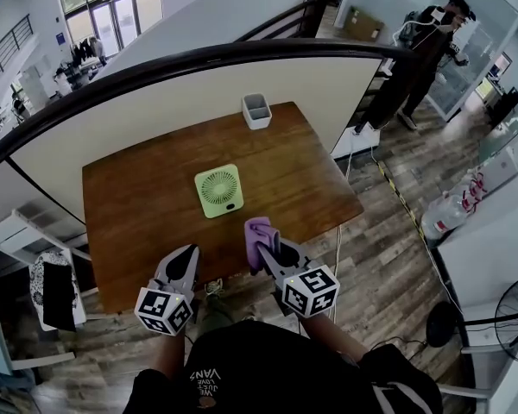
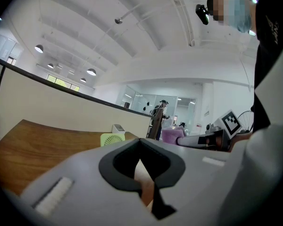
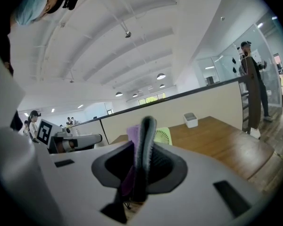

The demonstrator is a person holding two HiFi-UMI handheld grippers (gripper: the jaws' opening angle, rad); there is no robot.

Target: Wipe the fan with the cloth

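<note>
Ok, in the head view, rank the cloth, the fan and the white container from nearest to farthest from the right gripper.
1. purple cloth: clamped in the jaws of the right gripper, at the near edge of the table.
2. green fan: mid-table, ahead and slightly left.
3. white container: at the far edge.

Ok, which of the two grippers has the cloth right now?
The right gripper: it is shut on the purple cloth. The left gripper is also shut, but with nothing between its jaws.
</note>
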